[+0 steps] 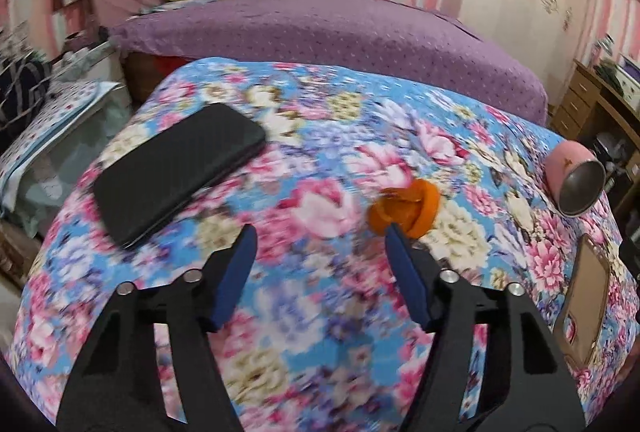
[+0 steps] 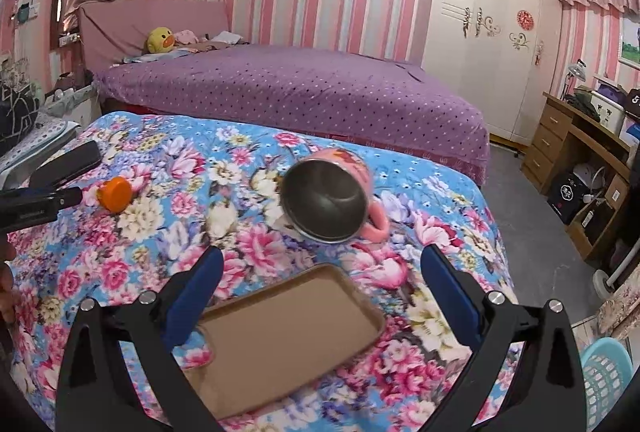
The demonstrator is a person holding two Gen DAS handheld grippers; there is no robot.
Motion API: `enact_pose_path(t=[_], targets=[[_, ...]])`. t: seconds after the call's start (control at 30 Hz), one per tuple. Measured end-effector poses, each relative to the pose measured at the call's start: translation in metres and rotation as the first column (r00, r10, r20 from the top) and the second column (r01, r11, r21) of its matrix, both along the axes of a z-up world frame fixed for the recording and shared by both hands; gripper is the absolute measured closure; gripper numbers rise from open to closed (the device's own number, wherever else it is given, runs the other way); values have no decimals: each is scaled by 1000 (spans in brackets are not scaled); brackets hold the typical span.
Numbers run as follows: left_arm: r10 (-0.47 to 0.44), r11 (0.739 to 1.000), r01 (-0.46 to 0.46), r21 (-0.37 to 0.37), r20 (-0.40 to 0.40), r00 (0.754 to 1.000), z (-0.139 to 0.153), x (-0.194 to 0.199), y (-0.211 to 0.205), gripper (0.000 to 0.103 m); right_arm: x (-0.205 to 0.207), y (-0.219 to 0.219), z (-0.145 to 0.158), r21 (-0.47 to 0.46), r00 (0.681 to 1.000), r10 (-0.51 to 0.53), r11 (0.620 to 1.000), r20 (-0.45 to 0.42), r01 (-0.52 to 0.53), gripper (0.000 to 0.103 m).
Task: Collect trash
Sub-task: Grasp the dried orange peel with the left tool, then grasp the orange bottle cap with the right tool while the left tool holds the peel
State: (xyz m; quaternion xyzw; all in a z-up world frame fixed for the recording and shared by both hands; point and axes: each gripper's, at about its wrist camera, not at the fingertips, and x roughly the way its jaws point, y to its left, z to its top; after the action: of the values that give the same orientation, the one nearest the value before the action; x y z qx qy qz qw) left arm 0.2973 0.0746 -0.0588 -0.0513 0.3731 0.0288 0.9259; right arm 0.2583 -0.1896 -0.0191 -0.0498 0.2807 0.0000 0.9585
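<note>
step: approach to trash | left tool [image 1: 320, 232] jaws apart, empty | right tool [image 2: 320, 260] wide, empty, over tan flat tray [image 2: 288, 336] | curled orange peel [image 1: 404, 210] on floral-cloth table [image 1: 320, 312], touching left tool's right pad | next: shift right, straddle peel, close.

A table draped in a blue floral cloth [image 2: 248, 240] carries everything here. Near the left edge lies a black phone [image 1: 176, 172], flat, angled towards the far left corner. Around the middle sits a piece of orange peel [image 1: 406, 210], curled, well apart from the phone. Over by the right edge a pink mug [image 2: 332, 192] lies tipped on its side, its steel-lined mouth facing the near edge, its handle resting on the cloth on the right. Just in front of the mug, by the near right corner, a tan phone-shaped case [image 2: 288, 336] lies flat.
</note>
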Motion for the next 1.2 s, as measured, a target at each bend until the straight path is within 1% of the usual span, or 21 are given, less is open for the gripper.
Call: enact_pose_path(t=[0.07,0.13,0.3,0.37,0.43,0.47,0.53,0.63,0.67,0.77,0.87,1.0,1.1,1.2], targets=[[-25,1000,25,2,-8,1000,-3,8,-8,42,4,-6,0,18,1000,-8,1000,-2,8,6],[-49,999,49,1,-21,999,-6,15,-14,46,7,-11,1,31,1000,-17,999,0,17,6],[-96,995,95,-13,-48,994,-11,28,-27,49,13,-14,2,32,1000,-26,999,5,26,6],[-129,992,127,-21,-68,989,-14,32,-31,56,14,-14,1,33,1000,-27,999,4,27,6],[-164,986,163,-21,-83,983,-17,34,-38,74,16,-14,1,37,1000,-29,999,4,29,6],[-168,986,167,-17,-80,983,-17,34,-39,76,16,-14,1,40,1000,-29,999,4,28,6],[-173,985,171,-31,-69,982,-15,32,-37,84,17,-13,2,44,1000,-27,999,5,27,6],[-171,981,165,-97,-57,984,-10,27,-26,87,19,-7,1,42,1000,-17,999,4,17,6],[-169,982,164,-99,-50,984,-7,24,-23,87,19,-4,1,41,1000,-12,999,3,12,6],[-168,982,166,-85,-20,986,3,13,-14,87,20,9,0,42,1000,13,999,-2,-13,6],[-129,990,130,-48,8,992,12,4,2,87,22,30,-2,27,999,52,998,-12,-52,6],[-62,997,63,-37,16,998,16,-3,32,87,29,65,-3,29,993,116,993,-24,-116,6],[-17,1000,17,-10,22,1000,18,-7,54,87,40,98,-3,28,985,168,985,-34,-167,6],[16,1000,-16,-7,17,1000,18,-12,74,87,54,129,-8,31,975,212,977,-63,-211,6]])
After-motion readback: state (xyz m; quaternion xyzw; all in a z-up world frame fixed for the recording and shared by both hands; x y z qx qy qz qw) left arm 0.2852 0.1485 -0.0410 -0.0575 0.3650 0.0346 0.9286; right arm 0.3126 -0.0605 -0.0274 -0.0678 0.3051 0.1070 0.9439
